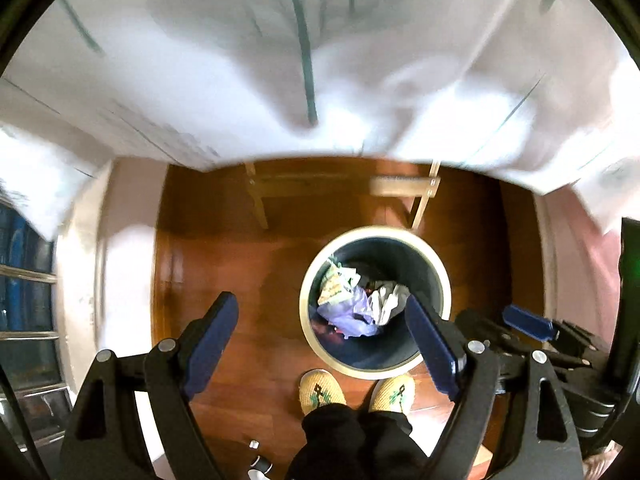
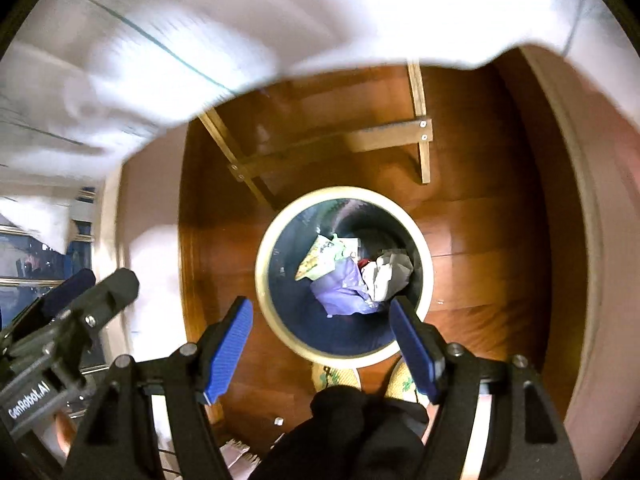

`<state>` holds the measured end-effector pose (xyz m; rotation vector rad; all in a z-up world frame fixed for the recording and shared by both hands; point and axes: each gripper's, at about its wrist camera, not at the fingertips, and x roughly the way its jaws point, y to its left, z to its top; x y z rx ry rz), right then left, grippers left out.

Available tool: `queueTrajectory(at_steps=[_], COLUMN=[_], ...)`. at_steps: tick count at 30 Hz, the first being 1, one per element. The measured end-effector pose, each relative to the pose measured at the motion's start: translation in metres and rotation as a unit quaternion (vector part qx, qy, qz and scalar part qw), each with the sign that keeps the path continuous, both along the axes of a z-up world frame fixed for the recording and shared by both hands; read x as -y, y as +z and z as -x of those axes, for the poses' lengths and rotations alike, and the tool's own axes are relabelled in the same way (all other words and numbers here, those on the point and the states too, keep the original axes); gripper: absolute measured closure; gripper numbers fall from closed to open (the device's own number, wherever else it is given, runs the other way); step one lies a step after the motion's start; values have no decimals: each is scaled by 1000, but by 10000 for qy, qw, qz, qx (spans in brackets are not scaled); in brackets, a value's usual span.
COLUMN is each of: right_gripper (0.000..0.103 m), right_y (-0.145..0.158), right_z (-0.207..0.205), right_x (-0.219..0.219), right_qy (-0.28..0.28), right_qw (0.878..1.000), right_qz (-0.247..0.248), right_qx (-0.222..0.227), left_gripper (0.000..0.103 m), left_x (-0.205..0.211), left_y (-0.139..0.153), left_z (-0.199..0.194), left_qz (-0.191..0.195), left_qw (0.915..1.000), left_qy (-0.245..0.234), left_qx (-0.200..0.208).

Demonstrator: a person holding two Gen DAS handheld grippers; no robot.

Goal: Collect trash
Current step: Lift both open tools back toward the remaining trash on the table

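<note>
Both claws, left [image 1: 320,344] and right [image 2: 322,344], gape wide and empty, with the bin [image 2: 420,240] of trash [image 2: 352,276] directly below, lying squarer between the right's fingers.

A room in a home. The floor [image 2: 472,216] is glossy reddish-brown wood, with pale pink walls [image 2: 608,320] rising from it. A worktop draped in a white cloth [image 1: 320,60] stands on light wooden legs [image 2: 420,120]. A round bin [image 2: 276,320] holds household rubbish, and the person wears woven yellow slippers [image 1: 320,392].
</note>
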<state>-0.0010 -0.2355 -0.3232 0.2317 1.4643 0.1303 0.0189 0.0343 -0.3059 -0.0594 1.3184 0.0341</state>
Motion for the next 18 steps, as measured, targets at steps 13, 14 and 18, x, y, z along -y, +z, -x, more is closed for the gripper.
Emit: queueTrajectory(at_steps=[13,14,18], right_gripper=[32,32,32], right_y=[185,197,247], right_z=[17,17,22], right_x=[-5,-6,-12], right_qy=[487,540,819], right_qw=[9955,9947,9897], right_qz=[-117,-145,-145], right_qx=[807,860,1167], left_gripper=[19,19,19], left_x=[-1,1,1], left_y=[195,207,251], left_z=[39,42,52], left_qz=[-105,-89,-106], left_qw=[9963,9958,9928], left_qy=[-104,-109,-89], left_qx=[847,903,1191])
